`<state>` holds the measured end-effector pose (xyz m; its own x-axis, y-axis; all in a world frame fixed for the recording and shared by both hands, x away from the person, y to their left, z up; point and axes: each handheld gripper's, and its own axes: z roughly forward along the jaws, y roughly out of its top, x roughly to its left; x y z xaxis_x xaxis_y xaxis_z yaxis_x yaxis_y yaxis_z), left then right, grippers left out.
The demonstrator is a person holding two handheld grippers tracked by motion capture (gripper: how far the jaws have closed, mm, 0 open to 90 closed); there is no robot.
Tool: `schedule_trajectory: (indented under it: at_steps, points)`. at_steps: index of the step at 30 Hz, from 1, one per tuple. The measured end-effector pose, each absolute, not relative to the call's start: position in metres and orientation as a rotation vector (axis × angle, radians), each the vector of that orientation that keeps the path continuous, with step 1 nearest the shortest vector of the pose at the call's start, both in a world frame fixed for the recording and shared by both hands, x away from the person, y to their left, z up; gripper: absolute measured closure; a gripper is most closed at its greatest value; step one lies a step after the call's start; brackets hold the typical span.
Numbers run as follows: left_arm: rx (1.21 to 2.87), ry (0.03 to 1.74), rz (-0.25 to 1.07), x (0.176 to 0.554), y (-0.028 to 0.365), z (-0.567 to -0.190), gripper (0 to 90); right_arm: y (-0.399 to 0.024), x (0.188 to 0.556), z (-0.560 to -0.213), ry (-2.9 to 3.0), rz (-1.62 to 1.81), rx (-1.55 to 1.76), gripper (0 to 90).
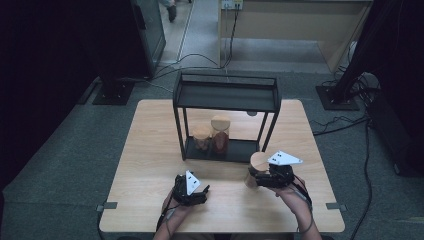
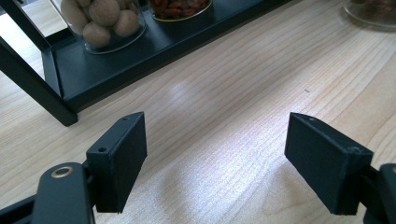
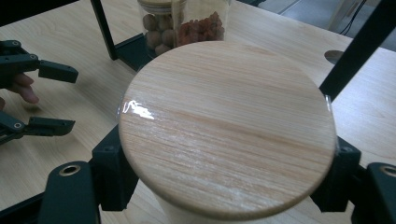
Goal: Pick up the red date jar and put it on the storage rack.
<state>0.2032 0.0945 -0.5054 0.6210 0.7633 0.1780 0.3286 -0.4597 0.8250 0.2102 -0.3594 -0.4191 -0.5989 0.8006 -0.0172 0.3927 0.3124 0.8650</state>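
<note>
A glass jar with a round wooden lid (image 3: 226,126) sits between the jaws of my right gripper (image 3: 226,186), which is shut on its body just under the lid. In the high view this jar (image 1: 256,167) is at the front right of the table, in front of the black rack (image 1: 225,95). Its base (image 2: 371,11) looks to be at table level. My left gripper (image 2: 215,158) stands open and empty just above the wood, left of centre (image 1: 202,192). From the right gripper view, the left gripper (image 3: 51,98) is off to the left.
On the rack's bottom shelf (image 2: 140,56) stand two lidded jars, one of round nuts (image 2: 100,21) and a taller one of red dried fruit (image 2: 180,7). The rack's top tray (image 1: 225,82) is bare. Black rack legs (image 3: 355,51) rise close behind the held jar.
</note>
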Motion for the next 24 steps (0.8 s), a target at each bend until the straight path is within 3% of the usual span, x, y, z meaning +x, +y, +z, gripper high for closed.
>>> schedule_trajectory:
  at_steps: [24]
  points:
    - [2.055, 0.845, 0.707, 0.2025, 0.094, -0.5058, 21.0, -0.349, 0.2196, -0.415, 2.155, 1.235, 1.063, 24.7]
